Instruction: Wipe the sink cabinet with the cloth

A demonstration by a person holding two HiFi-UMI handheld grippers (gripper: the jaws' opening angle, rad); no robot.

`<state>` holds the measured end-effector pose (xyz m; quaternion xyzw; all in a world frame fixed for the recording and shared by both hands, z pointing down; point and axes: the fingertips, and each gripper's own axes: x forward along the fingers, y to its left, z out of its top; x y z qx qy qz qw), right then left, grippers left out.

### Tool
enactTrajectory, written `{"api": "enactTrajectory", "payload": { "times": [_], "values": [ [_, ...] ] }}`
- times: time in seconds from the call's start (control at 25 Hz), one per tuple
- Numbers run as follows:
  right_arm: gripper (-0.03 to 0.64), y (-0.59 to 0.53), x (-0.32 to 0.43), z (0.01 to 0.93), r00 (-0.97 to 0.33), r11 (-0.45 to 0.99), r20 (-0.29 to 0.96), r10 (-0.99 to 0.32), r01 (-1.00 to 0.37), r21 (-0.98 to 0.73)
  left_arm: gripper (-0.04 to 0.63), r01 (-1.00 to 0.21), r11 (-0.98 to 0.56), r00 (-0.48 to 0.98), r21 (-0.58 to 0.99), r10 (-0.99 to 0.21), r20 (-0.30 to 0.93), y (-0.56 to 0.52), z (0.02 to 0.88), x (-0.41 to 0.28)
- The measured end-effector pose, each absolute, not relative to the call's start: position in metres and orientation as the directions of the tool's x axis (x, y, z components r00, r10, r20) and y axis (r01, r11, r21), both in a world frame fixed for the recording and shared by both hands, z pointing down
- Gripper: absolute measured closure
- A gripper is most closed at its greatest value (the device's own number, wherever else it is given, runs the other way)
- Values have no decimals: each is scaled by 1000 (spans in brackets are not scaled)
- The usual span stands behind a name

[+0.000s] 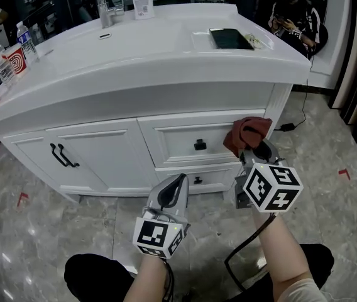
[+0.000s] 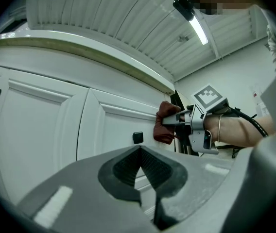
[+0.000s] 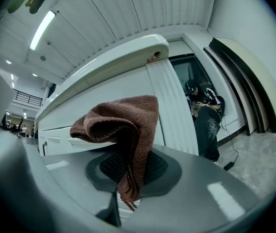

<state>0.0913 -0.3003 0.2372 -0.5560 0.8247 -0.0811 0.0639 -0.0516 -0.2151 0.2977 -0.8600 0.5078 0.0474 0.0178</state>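
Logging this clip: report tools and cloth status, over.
Right tool shut on brown cloth, up by the upper drawer front. Left tool shut, empty, low beside it. Nothing blocking the cabinet face.

I saw grey metal on the left gripper [image 1: 178, 180] and the right gripper [image 1: 258, 150], each bearing 1 white cube [image 1: 271, 186] of black square markers. Below the right gripper, a black cable [image 1: 244, 251] looped between black trousers [image 1: 93, 274].

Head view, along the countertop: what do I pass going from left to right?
clear bottles → faucet → pump bottle → dark flat tablet
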Motion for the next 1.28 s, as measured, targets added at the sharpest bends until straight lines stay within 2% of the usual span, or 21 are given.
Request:
{"api": "enactTrajectory", "payload": {
  "times": [0.32,0.64,0.8,1.04,1.28],
  "values": [
    [537,-289,103,242,-327,320,-3,-945,-924,-211,595,-870,-492,488,34,-868,-92,-204,306,-50],
    [537,-259,-21,262,-571,558,7,-821,-804,-206,595,-909,-414,411,41,-909,-73,-195,318,-95],
    [537,-258,-81,278,-649,632,34,-760,-750,-194,595,-930,-365,362,35,-930,-66,-195,324,-128],
    [537,-270,-126,296,-684,661,70,-726,-722,-206,595,-951,-305,301,48,-951,-75,-201,324,-169],
    [537,-281,-115,301,-665,633,85,-742,-736,-240,595,-955,-290,285,61,-956,-73,-207,326,-180]
  ]
}}
